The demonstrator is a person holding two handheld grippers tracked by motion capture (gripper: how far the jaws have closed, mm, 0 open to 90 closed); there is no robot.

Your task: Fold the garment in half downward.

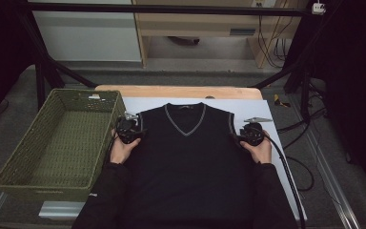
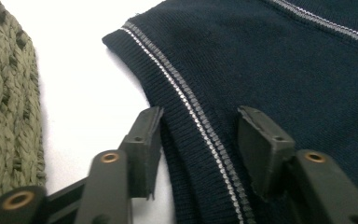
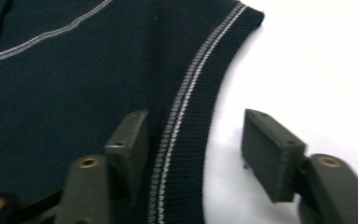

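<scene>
- Lying flat on the white sheet (image 1: 271,124) that covers the tabletop: one dark navy sleeveless V-neck sweater vest (image 1: 190,152), neckline toward the far edge, hem toward the person.
- Trim: grey-white stripe along the V-neck and along both ribbed armholes.
- Left claw (image 1: 134,130), in the person's left hand (image 1: 121,149): placed at the vest's left armhole. In the left gripper view the left claw (image 2: 199,140) straddles the ribbed, striped armhole edge, one jaw over the white sheet (image 2: 88,93), the other over the dark knit. Jaws about half open; the pads stand clear of the fabric, nothing gripped.
- Right claw (image 1: 238,136), in the person's right hand (image 1: 259,151): placed at the vest's right armhole. In the right gripper view the right claw (image 3: 193,144) likewise straddles the ribbed edge, one jaw over the knit, the other over the white sheet (image 3: 307,70). Jaws about half open, pads not pressing the cloth.
- Green woven basket (image 1: 19,162): rectangular, beside the vest on the left; its weave shows at the left margin of the left gripper view (image 2: 7,93).
- Wooden tabletop (image 1: 181,91): bare strip visible beyond the sheet.
</scene>
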